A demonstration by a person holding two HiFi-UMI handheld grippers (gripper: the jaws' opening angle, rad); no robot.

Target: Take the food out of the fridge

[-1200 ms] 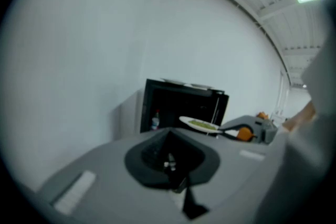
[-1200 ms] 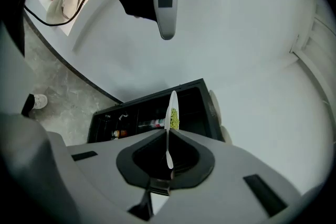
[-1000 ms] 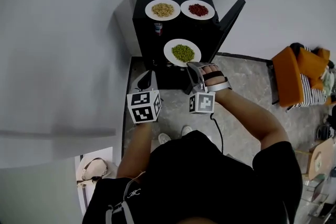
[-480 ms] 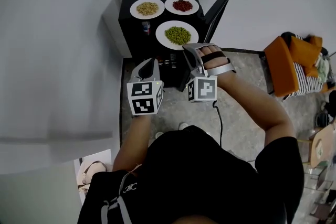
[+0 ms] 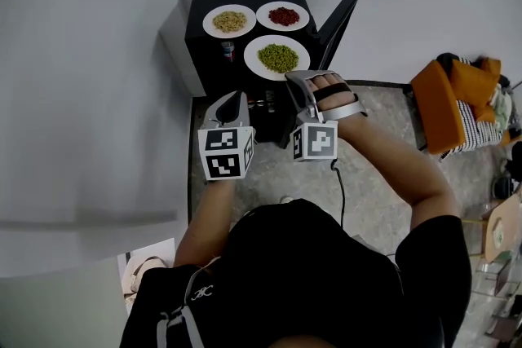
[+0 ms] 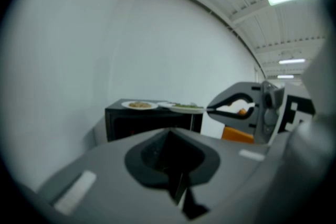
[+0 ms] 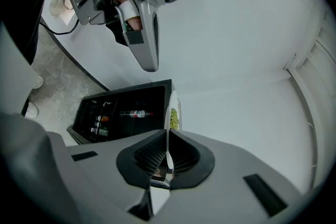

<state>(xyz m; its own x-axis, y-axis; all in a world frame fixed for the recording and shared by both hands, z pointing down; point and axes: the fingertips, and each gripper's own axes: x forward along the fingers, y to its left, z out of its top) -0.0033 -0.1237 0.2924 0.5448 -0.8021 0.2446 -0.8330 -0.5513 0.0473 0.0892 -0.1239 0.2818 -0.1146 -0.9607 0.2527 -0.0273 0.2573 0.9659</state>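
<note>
- Grey stone floor (image 5: 383, 118) against a white wall (image 5: 98, 53), seen from above the person
- plate of green food (image 5: 250, 63) is out of the fridge (image 5: 214, 65), over the front edge of its top; cannot tell if it rests there or hangs just above
- right gripper (image 5: 292, 77) is clamped on that plate's near rim; in the right gripper view the rim runs edge-on between the pads (image 7: 167, 157)
- left gripper (image 5: 231, 100) hangs beside the right one, in front of the fridge, jaws together with nothing in them (image 6: 177, 186)
- plate of beige food (image 5: 208, 23) and plate of red food (image 5: 263, 16) sit side by side at the back of the fridge top, beige on the left, both apart from the green plate
- fridge door (image 5: 337, 24) stands open on the right
- bottles (image 7: 134, 113) lie on the shelves inside the dark fridge
- marker cubes (image 5: 226, 153) ride behind each gripper, near the person's black top (image 5: 310, 273)
- orange bundle (image 5: 444, 106) far right on the floor, well apart from the fridge
</note>
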